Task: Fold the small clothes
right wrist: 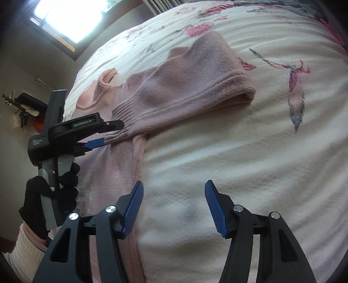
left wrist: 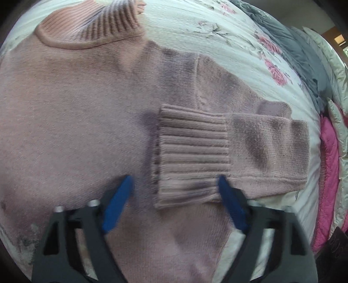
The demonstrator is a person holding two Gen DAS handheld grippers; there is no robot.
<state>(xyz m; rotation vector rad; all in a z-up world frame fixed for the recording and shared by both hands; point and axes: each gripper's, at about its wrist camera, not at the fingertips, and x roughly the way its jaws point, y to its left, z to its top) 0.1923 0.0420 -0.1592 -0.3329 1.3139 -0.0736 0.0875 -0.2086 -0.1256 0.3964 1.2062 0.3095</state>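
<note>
A pink knit sweater (left wrist: 71, 122) lies flat on a floral bed sheet (left wrist: 219, 37), its ribbed collar (left wrist: 91, 28) at the far end. One sleeve (left wrist: 267, 143) is folded back over the body, and its ribbed cuff (left wrist: 191, 152) rests just ahead of my left gripper (left wrist: 174, 196). That gripper is open, with the cuff's near edge between its blue fingers (left wrist: 117, 206). In the right wrist view the sweater (right wrist: 174, 87) lies to the left, with the left gripper (right wrist: 111, 135) at the cuff (right wrist: 124, 113). My right gripper (right wrist: 174, 206) hangs open over bare sheet beside the sweater's side hem (right wrist: 139, 156).
A grey blanket (left wrist: 304, 56) and a pink quilt (left wrist: 328, 174) are piled along the bed's right edge. A black-gloved hand (right wrist: 54, 191) holds the left gripper's handle. A bright window (right wrist: 69, 15) is at the upper left. Bare sheet (right wrist: 250, 152) stretches to the right of the sweater.
</note>
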